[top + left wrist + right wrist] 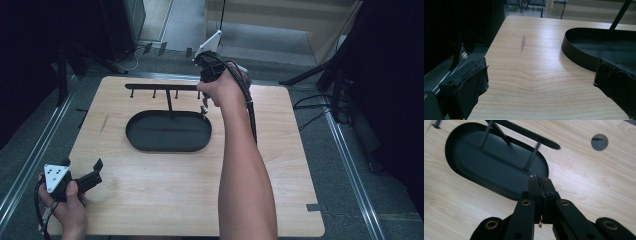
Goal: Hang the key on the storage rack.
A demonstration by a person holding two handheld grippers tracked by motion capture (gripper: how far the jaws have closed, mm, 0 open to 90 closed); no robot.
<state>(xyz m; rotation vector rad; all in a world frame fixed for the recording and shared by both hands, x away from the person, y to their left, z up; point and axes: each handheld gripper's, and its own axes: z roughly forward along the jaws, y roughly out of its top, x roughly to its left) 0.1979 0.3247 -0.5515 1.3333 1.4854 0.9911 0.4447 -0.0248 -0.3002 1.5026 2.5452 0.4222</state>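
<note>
A black stand has an oval tray (150, 142) and a crossbar (160, 86) with several short pegs hanging from it. My right gripper (204, 106) points down at the tray's right end, just under the bar's right tip. In the right gripper view its jaws (539, 180) are pressed together over the tray's rim (541, 167), with a tiny silvery piece (533, 175) glinting at the tips; it is too small to identify. My left gripper (82, 165) rests at the table's front left, open and with nothing in it (541, 71), facing the tray's wall (576, 52).
The wooden table (165, 200) has a grey scuff (104, 123) left of the tray and a round hole (599, 142) beyond the bar's end. Dark stands and cables surround the table on the floor. Bare wood lies in front of the tray.
</note>
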